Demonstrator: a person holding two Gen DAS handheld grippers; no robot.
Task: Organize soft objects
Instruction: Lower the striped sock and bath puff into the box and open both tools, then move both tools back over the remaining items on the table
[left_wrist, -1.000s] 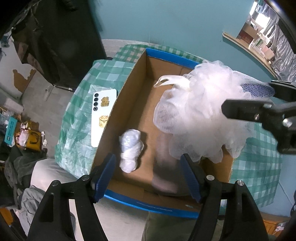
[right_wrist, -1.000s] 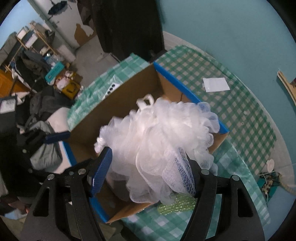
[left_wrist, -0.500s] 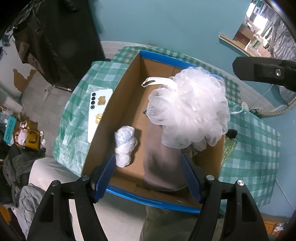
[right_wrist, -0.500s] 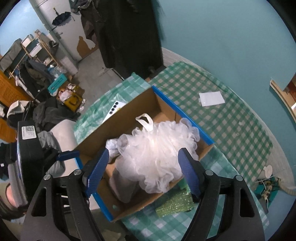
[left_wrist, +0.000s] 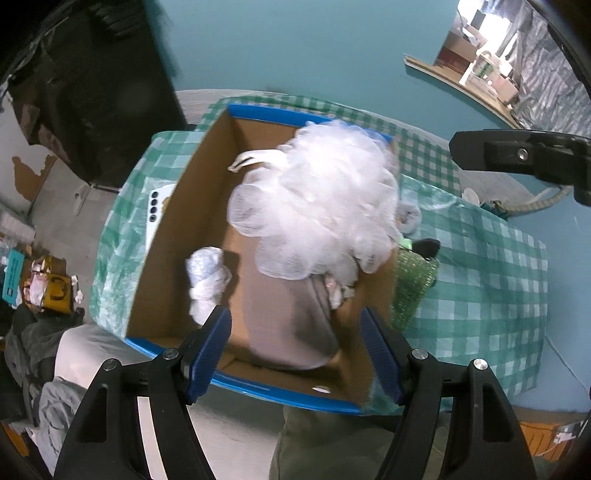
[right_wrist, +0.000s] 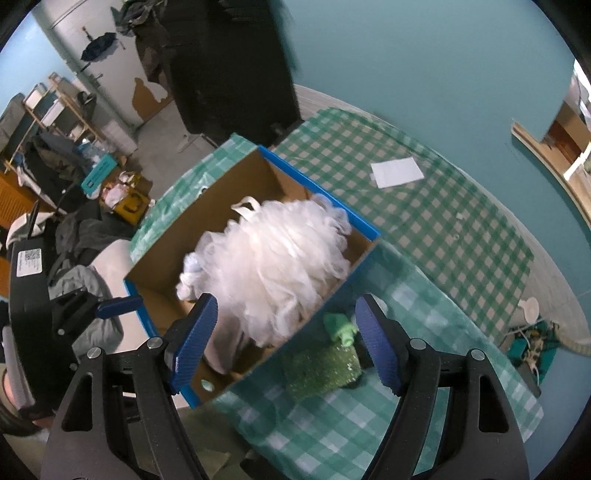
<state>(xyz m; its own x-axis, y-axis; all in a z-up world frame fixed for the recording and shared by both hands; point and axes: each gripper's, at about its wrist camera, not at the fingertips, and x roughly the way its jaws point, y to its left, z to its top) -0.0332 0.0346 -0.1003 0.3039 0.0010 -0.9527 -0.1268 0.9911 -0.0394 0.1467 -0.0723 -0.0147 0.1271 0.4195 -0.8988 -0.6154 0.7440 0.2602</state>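
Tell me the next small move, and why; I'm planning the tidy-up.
Probably bring the right tool down onto the green sponge. The white loofah already sits in the cardboard box; both tools are empty, and the sponge lies just outside.

Teal wall (left_wrist: 314, 48) fills the top of both views. Dark hanging cloth (right_wrist: 229, 62) at upper centre of right view, white door with peeling patch (right_wrist: 122, 74) to its left. Grey floor (right_wrist: 162, 125) below it, cluttered shelving (right_wrist: 48, 107) at upper left. Desk under green checked cloth (right_wrist: 461, 229). Bright opening (left_wrist: 491, 55) at upper right of left view.
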